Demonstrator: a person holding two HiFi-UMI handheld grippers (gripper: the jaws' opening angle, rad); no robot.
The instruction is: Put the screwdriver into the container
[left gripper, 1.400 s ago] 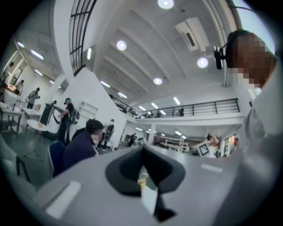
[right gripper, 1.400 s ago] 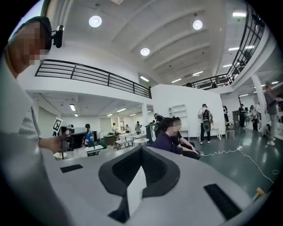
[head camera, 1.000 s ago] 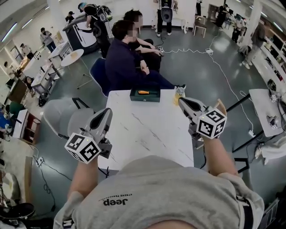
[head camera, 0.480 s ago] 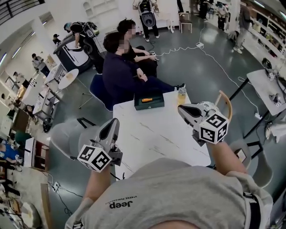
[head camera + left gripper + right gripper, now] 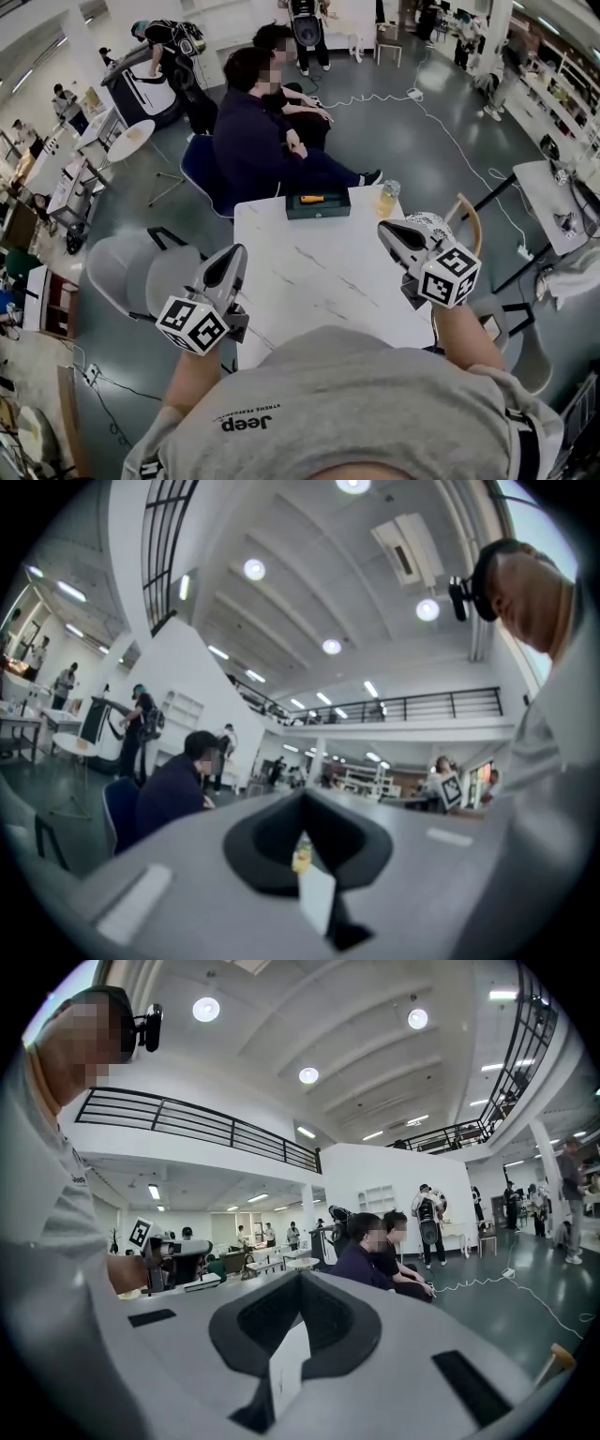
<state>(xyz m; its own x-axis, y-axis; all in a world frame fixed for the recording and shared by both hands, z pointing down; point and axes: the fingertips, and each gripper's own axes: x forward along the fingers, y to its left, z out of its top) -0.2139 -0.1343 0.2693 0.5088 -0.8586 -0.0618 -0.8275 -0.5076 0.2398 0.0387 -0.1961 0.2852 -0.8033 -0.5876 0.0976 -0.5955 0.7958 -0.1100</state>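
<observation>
A white marble-patterned table [image 5: 319, 281] fills the middle of the head view, its near edge against the person wearing the camera. Beyond its far edge two seated people [image 5: 248, 141] in dark clothes sit side by side with their backs partly turned. A grey chair [image 5: 127, 272] stands off the table's left side and a wooden chair [image 5: 466, 214] off its right. The left claw [image 5: 234, 255] hangs at the table's left edge, pointing toward the far side; in its own view the two jaws meet in a line, clenched on nothing. The right claw [image 5: 384, 229] is over the table just inside the right edge, also pointing away, and its own view shows its jaws pressed together and empty as well. A dark green container [image 5: 319, 210], a shallow open box, sits at the middle of the table's far edge, well apart from both claws and roughly between the lines they point along. A small bottle [image 5: 388, 198] of yellowish liquid stands just beside it to the right, near the far right corner. The screwdriver [image 5: 312, 199], with an orange handle, lies flat inside the container along its length, touched by neither claw.
</observation>
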